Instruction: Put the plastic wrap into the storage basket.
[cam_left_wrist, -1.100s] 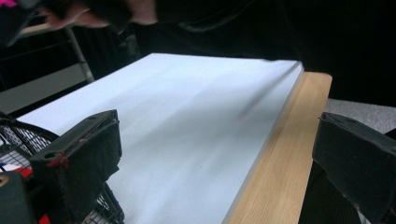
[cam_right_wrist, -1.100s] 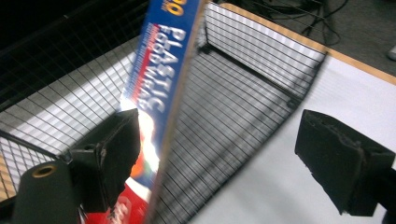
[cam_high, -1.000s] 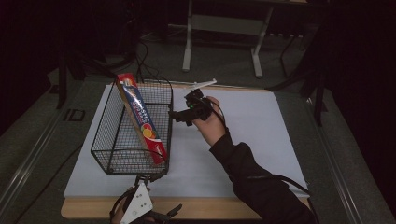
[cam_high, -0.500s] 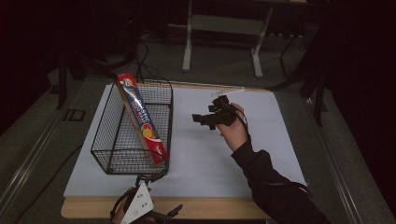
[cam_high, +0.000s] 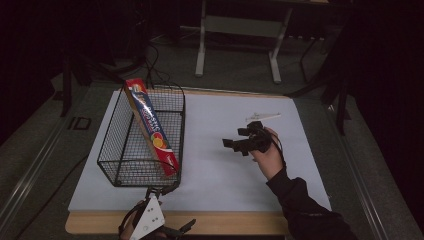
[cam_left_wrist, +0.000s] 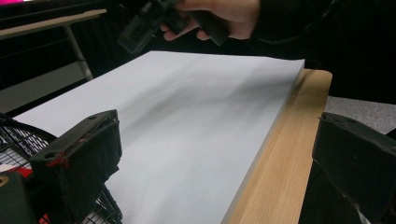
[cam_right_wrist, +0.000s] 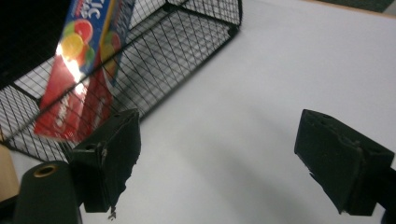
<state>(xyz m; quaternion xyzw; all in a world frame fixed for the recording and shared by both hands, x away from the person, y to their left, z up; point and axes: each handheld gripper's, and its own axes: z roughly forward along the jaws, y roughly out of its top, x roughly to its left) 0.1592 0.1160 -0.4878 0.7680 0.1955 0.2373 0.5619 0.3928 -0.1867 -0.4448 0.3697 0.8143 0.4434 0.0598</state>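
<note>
Toothpaste box (cam_high: 150, 129) leans in the wire basket (cam_high: 117, 150), long axis 11-to-5, at 9 o'clock from my right gripper (cam_high: 240, 141); jaws open, empty. Left gripper (cam_high: 165, 231) nearer the basket at desk (cam_high: 235, 222) edge, jaws open.

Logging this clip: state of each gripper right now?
Left gripper: open, holding nothing.
Right gripper: open, holding nothing, over the white sheet.
</note>
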